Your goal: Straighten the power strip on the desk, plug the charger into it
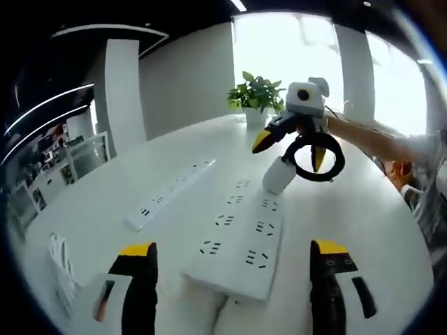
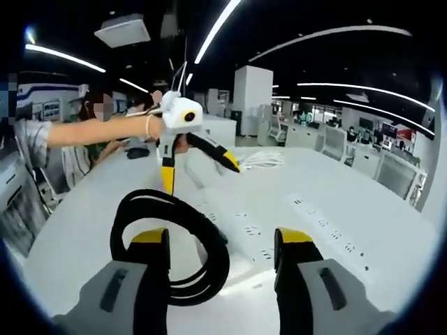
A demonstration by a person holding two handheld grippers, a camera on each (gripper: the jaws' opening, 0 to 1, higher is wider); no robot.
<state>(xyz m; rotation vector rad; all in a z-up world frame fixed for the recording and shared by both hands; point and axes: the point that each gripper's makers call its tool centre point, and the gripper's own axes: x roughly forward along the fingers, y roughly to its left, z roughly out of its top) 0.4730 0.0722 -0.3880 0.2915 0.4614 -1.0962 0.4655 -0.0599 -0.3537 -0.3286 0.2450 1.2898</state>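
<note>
Left gripper, jaws spread, hovers over the wide power strip on the worktop. Right gripper carries the white charger (apparently clamped) with its coiled cable; a slim strip lies far left.

Bare desk lies right of the power strip; second strip lies left.

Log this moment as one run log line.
right gripper: carries charger with cable loop above wide power strip | left gripper: open, empty | narrow strip: untouched
</note>
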